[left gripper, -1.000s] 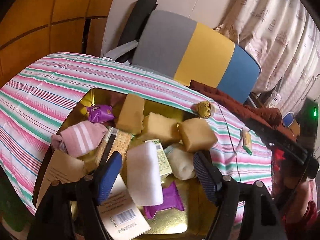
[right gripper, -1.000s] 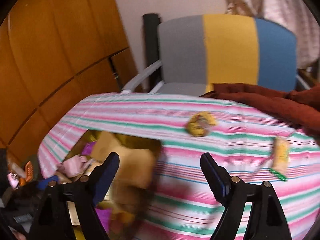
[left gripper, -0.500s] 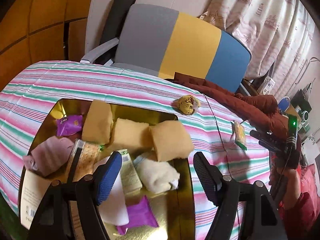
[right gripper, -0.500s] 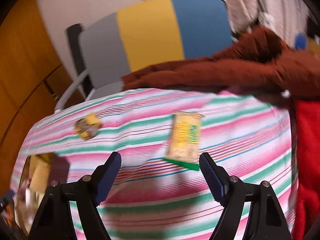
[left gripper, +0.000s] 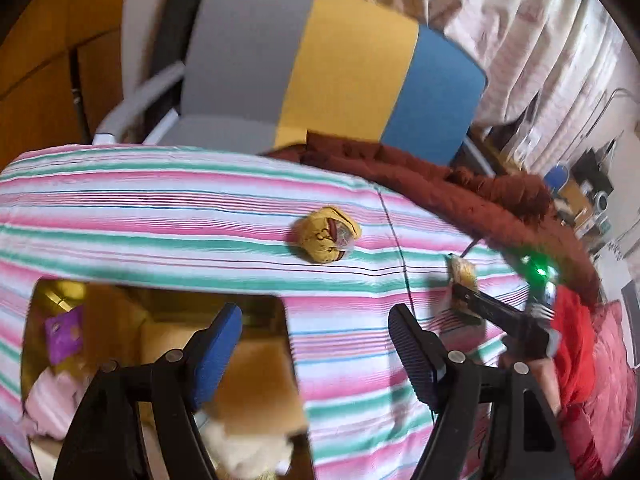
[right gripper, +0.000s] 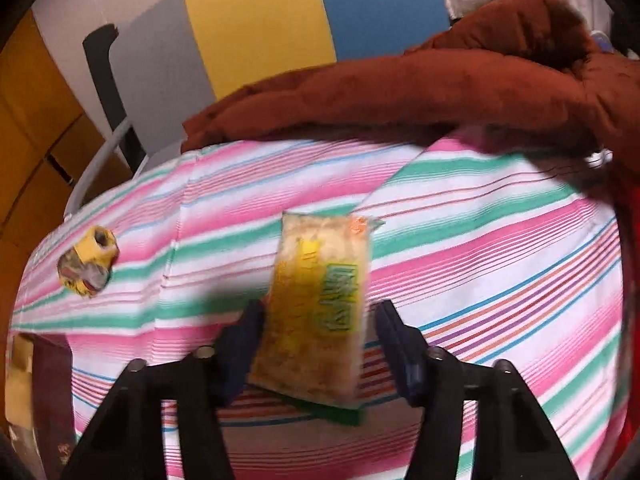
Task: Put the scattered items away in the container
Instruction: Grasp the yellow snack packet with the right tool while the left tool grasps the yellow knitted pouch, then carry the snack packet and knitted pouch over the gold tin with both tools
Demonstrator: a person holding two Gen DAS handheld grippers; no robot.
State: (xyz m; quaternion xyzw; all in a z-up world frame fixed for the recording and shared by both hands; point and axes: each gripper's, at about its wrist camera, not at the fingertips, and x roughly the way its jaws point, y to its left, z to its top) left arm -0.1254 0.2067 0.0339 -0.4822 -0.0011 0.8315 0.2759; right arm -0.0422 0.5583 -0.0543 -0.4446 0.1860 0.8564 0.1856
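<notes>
Sitting at the left edge of the striped cloth (left gripper: 160,216), the gold tin (left gripper: 56,294) already holds a purple packet (left gripper: 64,334), tan blocks (left gripper: 256,380) and a pink sock (left gripper: 52,396), so most of the tidying looks done. Over its right side hangs the left gripper (left gripper: 316,344), jaws wide and empty, probably free for the next pick. Further right, loose on the cloth, lies the crumpled yellow wrapper (left gripper: 328,240), one of two items not yet in the tin. Right again, near the brown blanket (left gripper: 460,192), the right gripper (right gripper: 316,340) angles down over the yellow sachet (right gripper: 320,304); its jaws are closing with the sachet between them. Blur hides whether the pads press it yet. The low, straddling approach suits a flat packet that must be pinched by its edges.
</notes>
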